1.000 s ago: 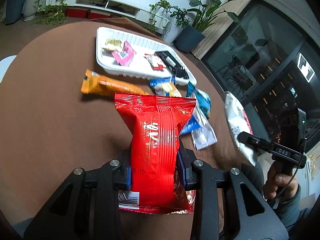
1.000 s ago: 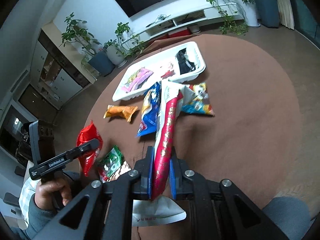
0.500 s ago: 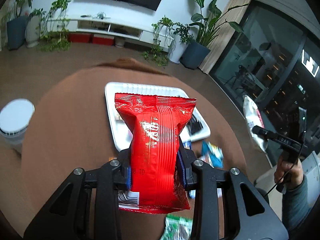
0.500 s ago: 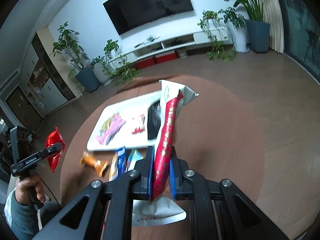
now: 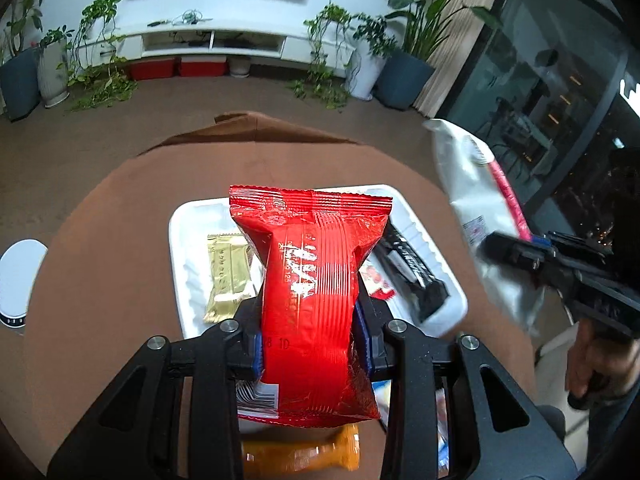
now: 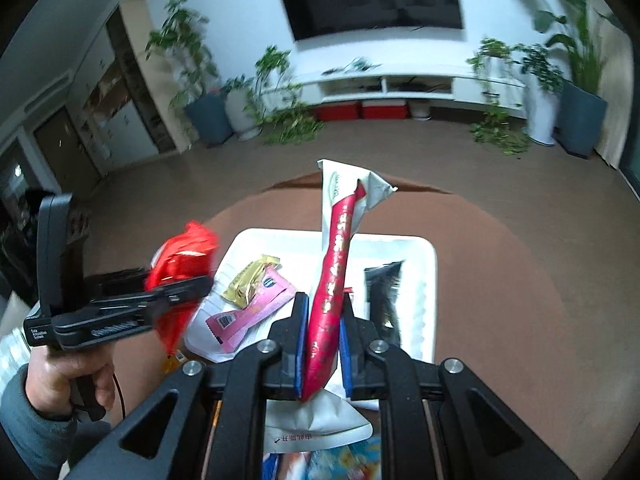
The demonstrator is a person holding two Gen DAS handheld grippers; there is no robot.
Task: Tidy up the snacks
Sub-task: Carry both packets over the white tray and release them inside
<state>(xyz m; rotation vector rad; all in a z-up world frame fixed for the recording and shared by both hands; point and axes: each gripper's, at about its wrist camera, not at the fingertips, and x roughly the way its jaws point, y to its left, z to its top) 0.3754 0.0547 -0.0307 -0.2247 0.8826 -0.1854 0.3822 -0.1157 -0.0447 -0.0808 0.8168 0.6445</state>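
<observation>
My left gripper is shut on a red snack bag and holds it above the near end of the white tray. My right gripper is shut on a white-and-red snack bag, held edge-on above the same tray. The tray holds a gold packet, a pink packet and a black packet. The right gripper and its bag also show at the right of the left wrist view. The left gripper and red bag show at the left of the right wrist view.
The tray lies on a round brown table. An orange snack bag lies on the table below my left gripper. Blue and colourful packets lie below my right gripper. A white round object stands left of the table.
Both grippers have risen and moved forward with their bags, from over the loose snacks to over the tray. The two grippers have come closer together.
</observation>
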